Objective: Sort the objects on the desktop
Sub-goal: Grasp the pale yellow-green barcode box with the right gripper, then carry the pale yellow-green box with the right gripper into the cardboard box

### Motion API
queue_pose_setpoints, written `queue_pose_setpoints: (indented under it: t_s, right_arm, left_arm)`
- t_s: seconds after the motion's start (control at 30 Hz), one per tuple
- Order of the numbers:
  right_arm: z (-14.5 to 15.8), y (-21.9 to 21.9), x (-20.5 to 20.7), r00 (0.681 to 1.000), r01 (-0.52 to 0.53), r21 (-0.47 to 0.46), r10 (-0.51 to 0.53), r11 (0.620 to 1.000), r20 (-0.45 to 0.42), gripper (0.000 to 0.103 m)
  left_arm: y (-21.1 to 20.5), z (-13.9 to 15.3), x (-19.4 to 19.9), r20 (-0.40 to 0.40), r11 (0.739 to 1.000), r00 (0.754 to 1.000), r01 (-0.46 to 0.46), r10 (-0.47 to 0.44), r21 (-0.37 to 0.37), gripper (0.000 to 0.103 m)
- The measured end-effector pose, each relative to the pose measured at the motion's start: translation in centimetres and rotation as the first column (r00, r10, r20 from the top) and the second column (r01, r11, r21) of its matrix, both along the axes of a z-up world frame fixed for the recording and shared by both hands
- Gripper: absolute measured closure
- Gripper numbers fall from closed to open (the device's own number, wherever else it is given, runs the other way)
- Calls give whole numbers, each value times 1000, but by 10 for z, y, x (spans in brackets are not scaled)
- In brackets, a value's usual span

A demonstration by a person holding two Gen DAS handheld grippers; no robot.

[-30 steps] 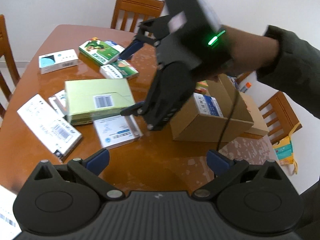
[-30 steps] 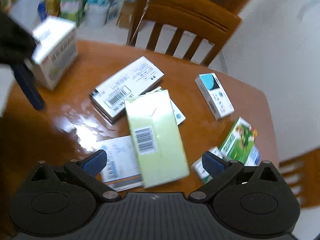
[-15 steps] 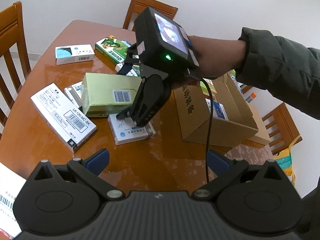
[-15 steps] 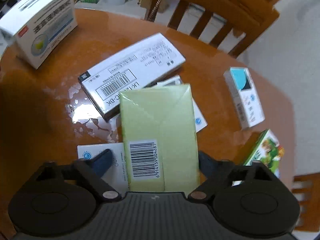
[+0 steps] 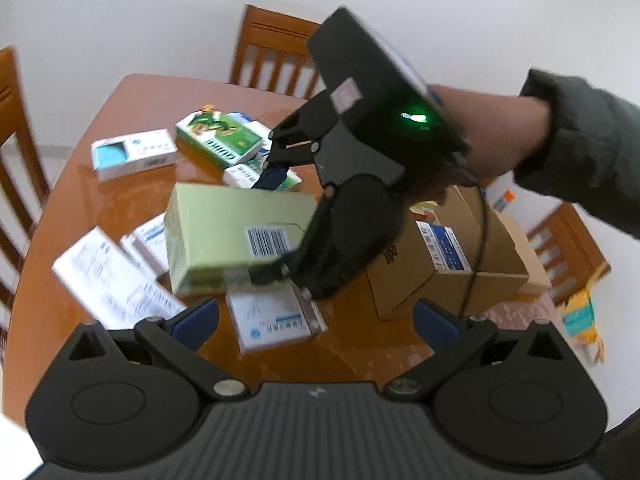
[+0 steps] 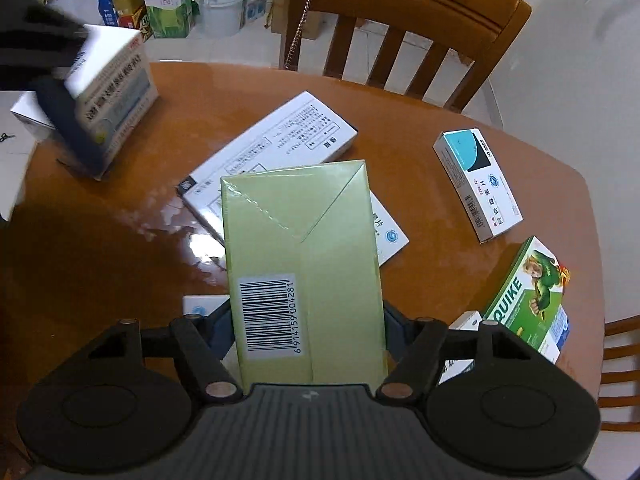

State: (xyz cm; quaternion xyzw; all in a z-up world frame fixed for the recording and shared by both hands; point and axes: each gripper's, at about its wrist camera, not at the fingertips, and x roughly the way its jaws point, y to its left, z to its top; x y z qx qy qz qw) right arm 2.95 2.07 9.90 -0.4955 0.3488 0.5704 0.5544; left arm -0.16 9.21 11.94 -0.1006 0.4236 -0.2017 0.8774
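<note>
**Right wrist view: green box gripped, most sorting left**

We have our right gripper (image 6: 306, 332), its jaws just closing, clamped on the pale green barcoded box (image 6: 300, 256), above the table (image 6: 100, 248). Our left gripper (image 5: 316, 316) hangs apart, empty. The cardboard carton (image 5: 452, 268) on the right holds some packs; several medicine boxes lie unsorted, including the QUIKE box (image 6: 528, 296).

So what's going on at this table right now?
A person with a gripper in each hand is sorting boxes on a wooden table. The right gripper has just been closing its fingers around the pale green box, which sits between them, atop other white boxes. The left gripper hangs open, holding nothing. A cardboard carton with boxes inside stands alongside.
</note>
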Motion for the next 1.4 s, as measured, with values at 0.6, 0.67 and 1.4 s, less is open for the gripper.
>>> queue_pose_setpoints:
  t_s: [0.6,0.67,1.4]
  right_arm:
    - [125,-81,51,896,443,125,-443,888,-26,28]
    - [136,-101,62,832,555,136,-551,821,-65,28]
    - [35,-261,84,83,991,-74,-955,109,-286,28]
  left_arm:
    - [-59,47,35,147,975,965,220,-215,-16,0]
    - [-69,48,39,154,970,960,242,-235,-30,0]
    - [-147,27,68,105,915,915,397,-389,-69,0]
